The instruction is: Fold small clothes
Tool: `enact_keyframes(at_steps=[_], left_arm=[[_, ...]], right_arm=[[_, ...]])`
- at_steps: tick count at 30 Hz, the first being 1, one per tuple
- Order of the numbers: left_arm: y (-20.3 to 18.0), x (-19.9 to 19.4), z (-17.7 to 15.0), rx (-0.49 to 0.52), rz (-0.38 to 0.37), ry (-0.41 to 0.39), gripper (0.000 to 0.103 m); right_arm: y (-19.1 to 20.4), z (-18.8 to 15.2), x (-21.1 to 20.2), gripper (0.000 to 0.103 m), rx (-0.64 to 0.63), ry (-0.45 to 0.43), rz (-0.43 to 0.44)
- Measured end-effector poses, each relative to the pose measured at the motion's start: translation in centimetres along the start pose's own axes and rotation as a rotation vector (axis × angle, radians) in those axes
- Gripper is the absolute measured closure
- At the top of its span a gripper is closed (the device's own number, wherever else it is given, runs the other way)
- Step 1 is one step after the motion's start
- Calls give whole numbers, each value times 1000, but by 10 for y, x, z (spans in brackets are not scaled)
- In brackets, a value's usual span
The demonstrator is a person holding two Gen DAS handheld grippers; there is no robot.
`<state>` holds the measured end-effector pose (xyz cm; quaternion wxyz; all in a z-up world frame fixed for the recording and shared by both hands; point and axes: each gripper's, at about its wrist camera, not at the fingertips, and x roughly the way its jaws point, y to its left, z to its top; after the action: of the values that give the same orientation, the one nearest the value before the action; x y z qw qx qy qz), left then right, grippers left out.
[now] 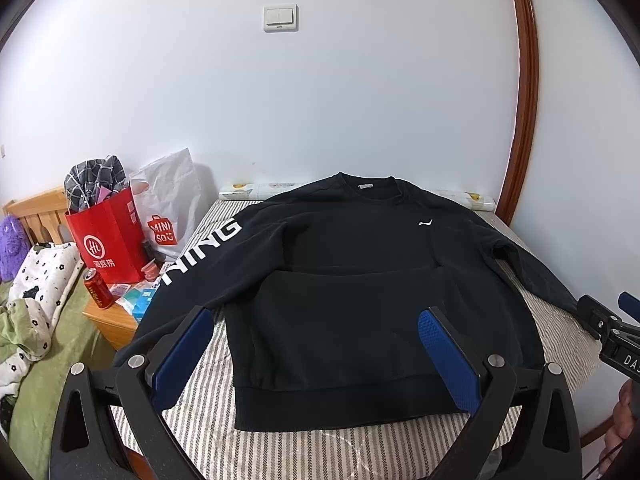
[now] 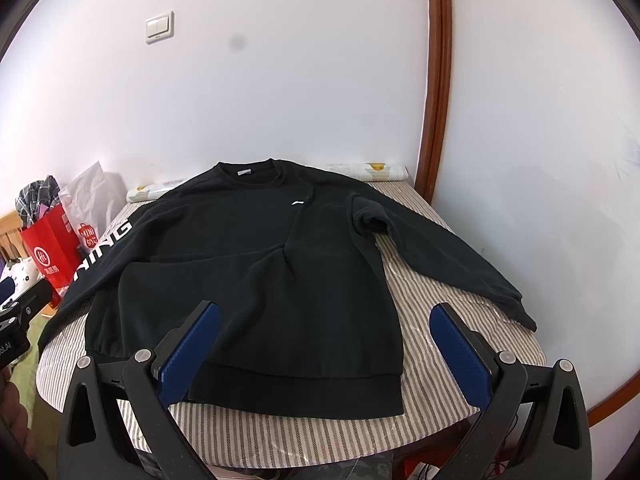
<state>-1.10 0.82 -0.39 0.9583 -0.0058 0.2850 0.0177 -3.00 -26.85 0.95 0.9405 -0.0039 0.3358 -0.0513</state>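
Lying flat and face up on a striped table cover (image 1: 208, 432), a black sweatshirt (image 1: 352, 280) is being shown in the left wrist view with its collar toward the wall and both sleeves spread outward. The left gripper (image 1: 316, 348) is being held just above the hem, its blue-padded jaws spread wide with nothing between them. A red paper bag (image 1: 106, 244), a white shopping bag (image 1: 168, 204) and a red can (image 1: 97, 289) are being seen on a wooden bedside stand (image 1: 110, 322) at the left. In the right wrist view, the sweatshirt (image 2: 256, 280) is being shown from its other side, the plain sleeve reaching the table's near right edge. The right gripper (image 2: 324, 346) is being held over the hem's right corner, jaws likewise spread apart and empty. A light switch (image 2: 160, 26) is being seen on the wall.
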Motion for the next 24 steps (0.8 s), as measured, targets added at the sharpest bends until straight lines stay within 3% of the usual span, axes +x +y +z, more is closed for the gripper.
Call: enact_keyframes(at_steps=[24], left_arm=[[12, 2, -1, -19, -27, -15, 0]], right_arm=[[3, 4, 11, 0, 0, 13, -5]])
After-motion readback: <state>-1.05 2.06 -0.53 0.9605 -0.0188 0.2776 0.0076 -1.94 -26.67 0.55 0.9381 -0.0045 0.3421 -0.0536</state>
